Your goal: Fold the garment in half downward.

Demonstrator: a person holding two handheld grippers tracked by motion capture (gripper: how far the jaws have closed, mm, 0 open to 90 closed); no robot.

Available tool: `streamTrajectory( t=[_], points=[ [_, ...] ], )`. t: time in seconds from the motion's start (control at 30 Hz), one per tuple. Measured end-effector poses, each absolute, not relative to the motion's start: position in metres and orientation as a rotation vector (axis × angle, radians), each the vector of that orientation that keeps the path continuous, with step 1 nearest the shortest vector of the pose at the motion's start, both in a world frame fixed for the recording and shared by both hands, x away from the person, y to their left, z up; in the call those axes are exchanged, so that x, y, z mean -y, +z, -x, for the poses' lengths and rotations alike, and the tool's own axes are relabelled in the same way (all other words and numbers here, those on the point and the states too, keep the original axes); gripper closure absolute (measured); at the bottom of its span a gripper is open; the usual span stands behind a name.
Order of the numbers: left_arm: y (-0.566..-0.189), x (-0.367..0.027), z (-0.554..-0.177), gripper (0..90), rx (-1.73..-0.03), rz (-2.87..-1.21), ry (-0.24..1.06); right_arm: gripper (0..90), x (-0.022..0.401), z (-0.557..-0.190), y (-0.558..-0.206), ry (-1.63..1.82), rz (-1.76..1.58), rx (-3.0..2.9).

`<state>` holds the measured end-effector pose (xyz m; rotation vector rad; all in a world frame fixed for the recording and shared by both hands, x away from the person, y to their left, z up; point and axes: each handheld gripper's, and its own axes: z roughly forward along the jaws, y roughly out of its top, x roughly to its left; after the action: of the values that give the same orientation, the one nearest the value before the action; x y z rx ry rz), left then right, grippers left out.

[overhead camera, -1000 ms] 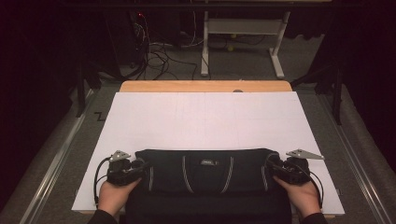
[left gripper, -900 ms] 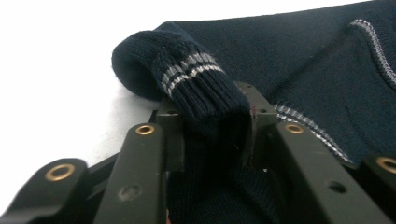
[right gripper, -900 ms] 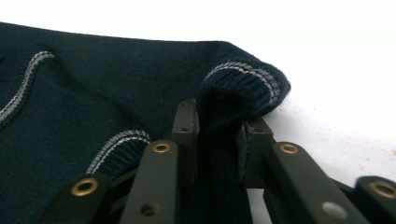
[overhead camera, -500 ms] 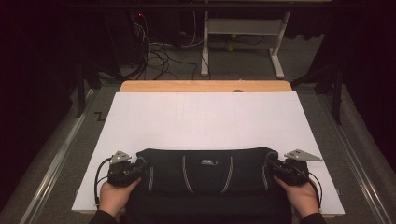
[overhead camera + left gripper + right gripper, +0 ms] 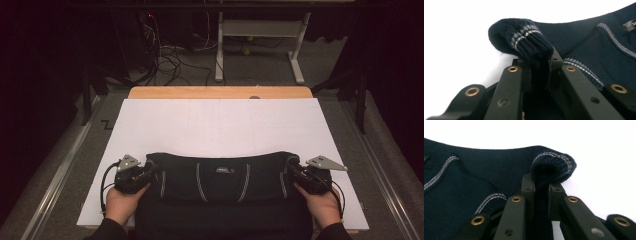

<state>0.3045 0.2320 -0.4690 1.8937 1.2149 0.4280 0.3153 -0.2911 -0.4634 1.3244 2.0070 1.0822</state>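
A dark navy knitted garment (image 5: 222, 175) with thin grey stripes lies at the near edge of a white sheet (image 5: 220, 125). My left gripper (image 5: 150, 170) pinches its left corner, and its jaws have just been closing. In the left gripper view the striped ribbed edge (image 5: 524, 40) bulges out above the gripper (image 5: 540, 62), with fabric between the pads. My right gripper (image 5: 295, 172) has likewise just closed on the right corner. In the right gripper view the folded striped edge (image 5: 554, 167) rises from between that gripper's (image 5: 541, 182) pads.
The sheet covers a wooden table whose far edge (image 5: 220, 92) shows bare. Beyond it are a carpeted floor, loose cables (image 5: 165, 60) and a white desk frame (image 5: 260, 35). Metal rails (image 5: 55, 175) run along both sides of the table.
Both grippers' jaws have drawn in on the garment's corners. The left hand has shifted slightly; the right hand has stayed put.
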Motion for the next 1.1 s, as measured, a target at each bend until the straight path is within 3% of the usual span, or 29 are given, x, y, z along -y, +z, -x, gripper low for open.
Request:
streamTrajectory(
  t=[1.1],
  points=[
    [-0.432,-0.227,-0.400,75.0,-1.271,-1.828,0.592,79.6,0.276,-0.403,-0.419,1.026,-1.243,-1.844]
  ],
)
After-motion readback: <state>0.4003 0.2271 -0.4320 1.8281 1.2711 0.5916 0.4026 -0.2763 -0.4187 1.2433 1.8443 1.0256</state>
